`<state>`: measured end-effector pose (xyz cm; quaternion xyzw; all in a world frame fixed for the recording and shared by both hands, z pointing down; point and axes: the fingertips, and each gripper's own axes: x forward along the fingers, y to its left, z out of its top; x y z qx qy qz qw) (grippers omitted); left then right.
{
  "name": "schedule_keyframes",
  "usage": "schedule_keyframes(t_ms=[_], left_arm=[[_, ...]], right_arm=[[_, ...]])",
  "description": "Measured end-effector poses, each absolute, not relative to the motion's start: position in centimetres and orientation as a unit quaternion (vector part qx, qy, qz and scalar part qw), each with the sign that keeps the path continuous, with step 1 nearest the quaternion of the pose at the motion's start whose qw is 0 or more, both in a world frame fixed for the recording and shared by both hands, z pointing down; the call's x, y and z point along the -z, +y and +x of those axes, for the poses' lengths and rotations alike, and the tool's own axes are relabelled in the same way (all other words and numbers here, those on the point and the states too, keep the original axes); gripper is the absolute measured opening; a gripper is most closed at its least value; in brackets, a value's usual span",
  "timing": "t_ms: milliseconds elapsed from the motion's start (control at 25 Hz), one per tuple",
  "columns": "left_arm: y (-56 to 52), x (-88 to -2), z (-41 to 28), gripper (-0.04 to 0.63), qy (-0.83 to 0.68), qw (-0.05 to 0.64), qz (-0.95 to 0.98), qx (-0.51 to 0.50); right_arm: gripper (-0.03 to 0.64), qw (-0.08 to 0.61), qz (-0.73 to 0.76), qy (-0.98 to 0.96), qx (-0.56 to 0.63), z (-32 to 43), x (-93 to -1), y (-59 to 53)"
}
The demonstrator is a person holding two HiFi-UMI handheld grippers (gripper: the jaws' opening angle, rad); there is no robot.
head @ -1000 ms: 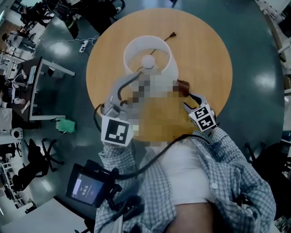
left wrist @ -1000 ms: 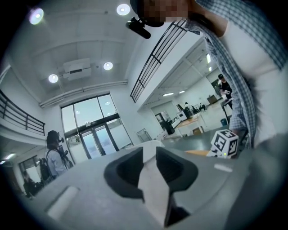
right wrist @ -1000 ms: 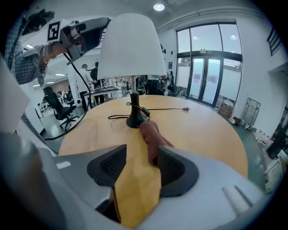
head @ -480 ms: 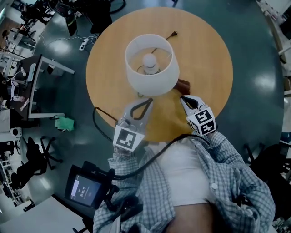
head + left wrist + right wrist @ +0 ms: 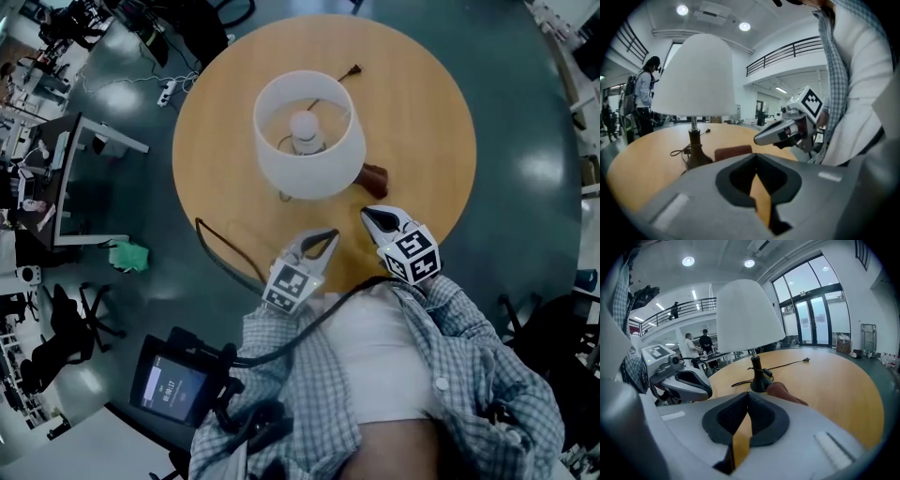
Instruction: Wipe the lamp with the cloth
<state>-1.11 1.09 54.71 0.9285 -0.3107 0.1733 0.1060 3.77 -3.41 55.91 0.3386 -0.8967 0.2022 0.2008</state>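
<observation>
A lamp with a white shade stands at the middle of the round wooden table. A brown cloth lies on the table by the lamp's base, at its near right. My left gripper is shut and empty over the table's near edge, apart from the lamp. My right gripper is shut and empty just short of the cloth. In the left gripper view the shade and cloth lie ahead of the jaws. The right gripper view shows the lamp and cloth beyond its closed jaws.
The lamp's cord ends in a plug on the far side of the table. A black cable hangs at the near left edge. A screen device, a green object and desks sit to the left. People stand in the background.
My left gripper has come down from beside the shade to the table's near edge, rolling as it went. Both pairs of jaws have closed on nothing. The right gripper shifted slightly.
</observation>
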Motion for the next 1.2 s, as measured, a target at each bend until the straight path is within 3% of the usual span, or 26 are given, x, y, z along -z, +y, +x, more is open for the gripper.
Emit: schedule_keyframes(t_ms=[240,1200], left_arm=[[1.8,-55.4,-0.9,0.005,-0.304,0.136,0.928,-0.166],[2.5,-55.9,-0.1,0.005,-0.284,0.147,0.931,-0.173]], right_arm=[[0.003,0.223,0.321,-0.898,-0.202,4.0,-56.8,-2.2],[0.003,0.227,0.284,-0.904,-0.224,2.9,-57.0,-1.3]])
